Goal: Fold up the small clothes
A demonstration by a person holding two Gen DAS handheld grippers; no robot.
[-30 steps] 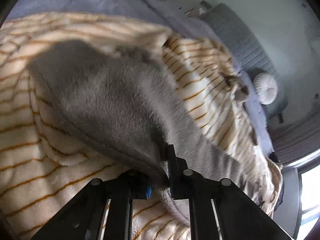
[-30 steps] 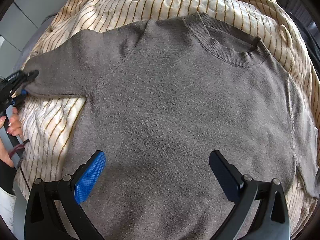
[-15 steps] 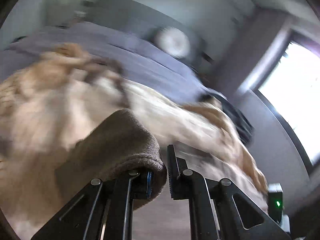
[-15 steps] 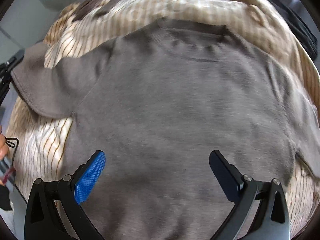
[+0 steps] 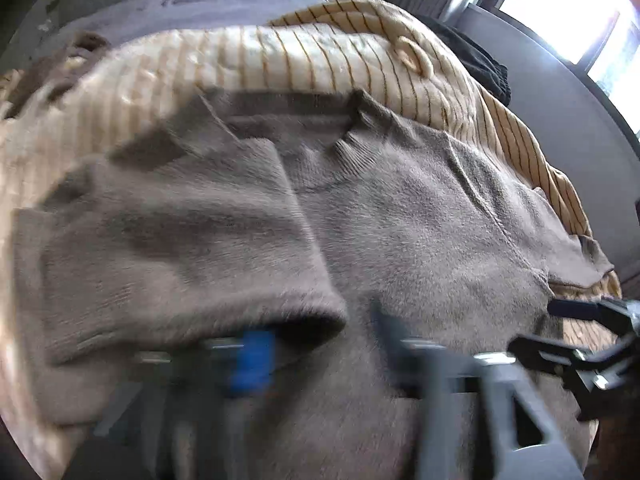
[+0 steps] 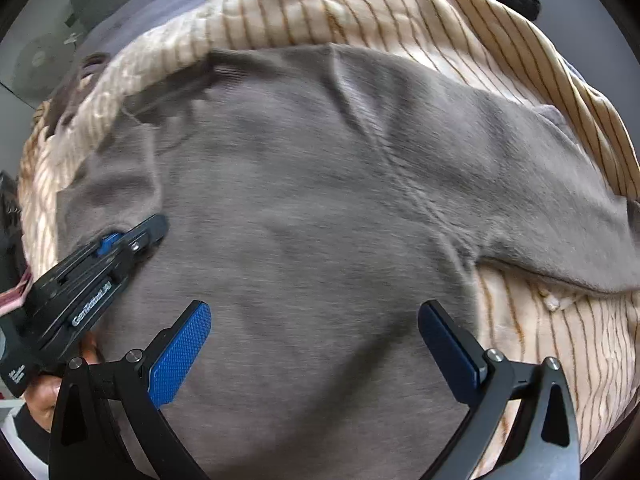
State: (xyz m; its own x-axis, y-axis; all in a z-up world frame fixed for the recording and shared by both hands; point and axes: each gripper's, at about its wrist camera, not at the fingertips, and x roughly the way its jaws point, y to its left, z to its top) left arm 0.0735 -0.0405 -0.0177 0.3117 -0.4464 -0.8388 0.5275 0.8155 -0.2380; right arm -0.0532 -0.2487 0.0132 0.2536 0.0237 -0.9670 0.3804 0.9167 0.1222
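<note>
Grey and fuzzy, the sweater [image 6: 320,208] lies flat on a cream blanket [image 6: 400,12] with thin brown stripes, and it fills most of both views. Its neck is at the far side. The left sleeve [image 5: 172,248] is folded in over the body, and its cuff lies just in front of the left gripper [image 5: 316,352]. This gripper is blurred in its own view; its jaws are opening, and the cuff is at the blue pad [image 5: 252,360] but I cannot see that it is pressed. In the right wrist view the same gripper lies low on the left part of the sweater, with a hand [image 6: 52,388] behind it. The right gripper [image 6: 316,344] hovers over the near part of the sweater with its jaws wide apart and nothing between them. The right sleeve [image 6: 560,216] lies spread out to the right, over the blanket. Far behind, a dark cloth [image 5: 480,64] lies beside the blanket.
</note>
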